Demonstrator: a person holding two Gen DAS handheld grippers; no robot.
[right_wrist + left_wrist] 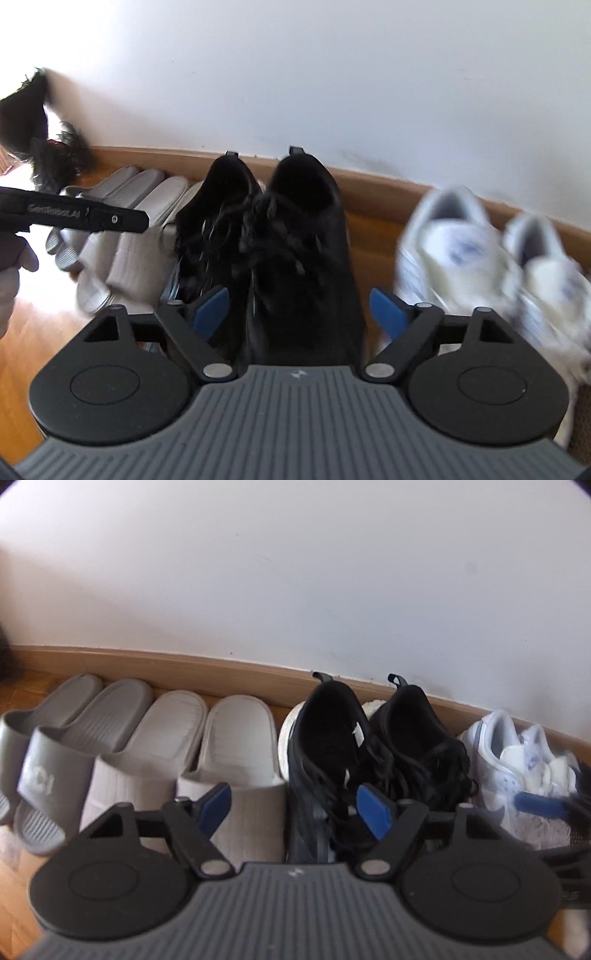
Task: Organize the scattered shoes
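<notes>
Shoes stand in a row against the wall, heels to the skirting: dark grey slippers (66, 731), beige slippers (207, 746), black sneakers (325, 746) and white sneakers (509, 753). My left gripper (295, 808) hovers open over the seam between the right beige slipper and the left black sneaker, its pads touching neither. My right gripper (299, 312) is open around the toe of the right black sneaker (303, 240), with small gaps at both pads. The white sneakers (480, 251) lie blurred to its right. The left gripper's body (74, 214) shows at the left edge.
A white wall (295, 572) and a wooden skirting board (221, 668) back the row. The floor is wood (22, 350). A dark fuzzy object (40, 147) sits at the far left. A gloved hand (14, 266) holds the left gripper.
</notes>
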